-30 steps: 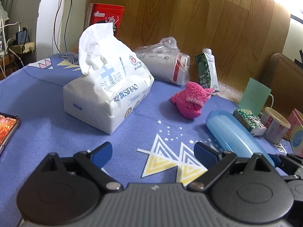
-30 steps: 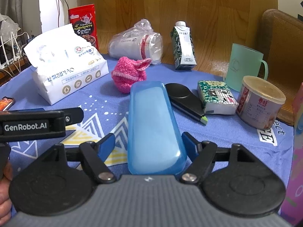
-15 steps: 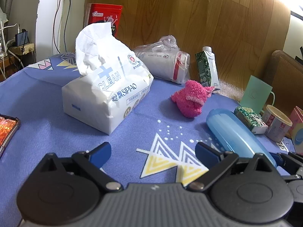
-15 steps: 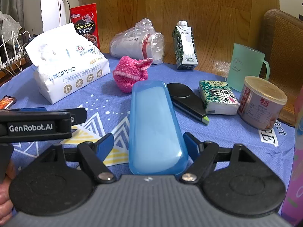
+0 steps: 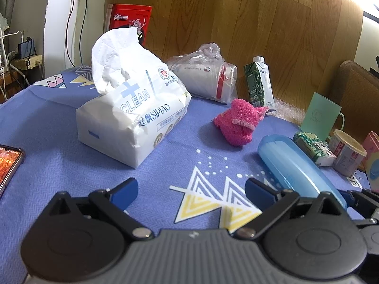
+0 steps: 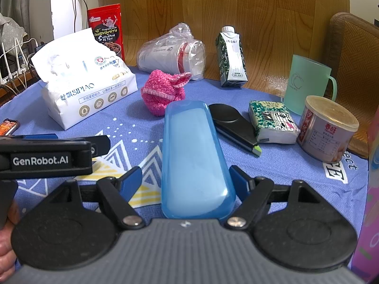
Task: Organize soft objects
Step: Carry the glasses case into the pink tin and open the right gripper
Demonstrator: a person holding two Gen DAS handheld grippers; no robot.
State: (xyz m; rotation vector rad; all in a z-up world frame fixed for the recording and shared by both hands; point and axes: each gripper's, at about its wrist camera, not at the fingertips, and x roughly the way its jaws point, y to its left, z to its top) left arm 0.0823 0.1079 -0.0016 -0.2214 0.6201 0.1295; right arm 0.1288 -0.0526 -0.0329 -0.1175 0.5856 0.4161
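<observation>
on a blue patterned tablecloth (image 5: 59, 165), the left gripper (image 5: 190, 190) hovers with its blue fingers spread wide over a yellow-and-white triangle print, holding nothing. the right gripper (image 6: 187, 181) is also spread, its fingers either side of the near end of a blue plastic case (image 6: 194, 153); whether they touch it cannot be told. the fluffy pink sock (image 5: 239, 124) lies at mid-table, just beyond the far end of the case and right of a white tissue pack (image 5: 135, 116). farther back lie bagged paper cups (image 6: 173, 52) beside an upright green carton (image 6: 231, 58). to the right sit a small tissue packet (image 6: 272, 122), a tin can (image 6: 328, 129) and a green mug (image 6: 308, 82).
</observation>
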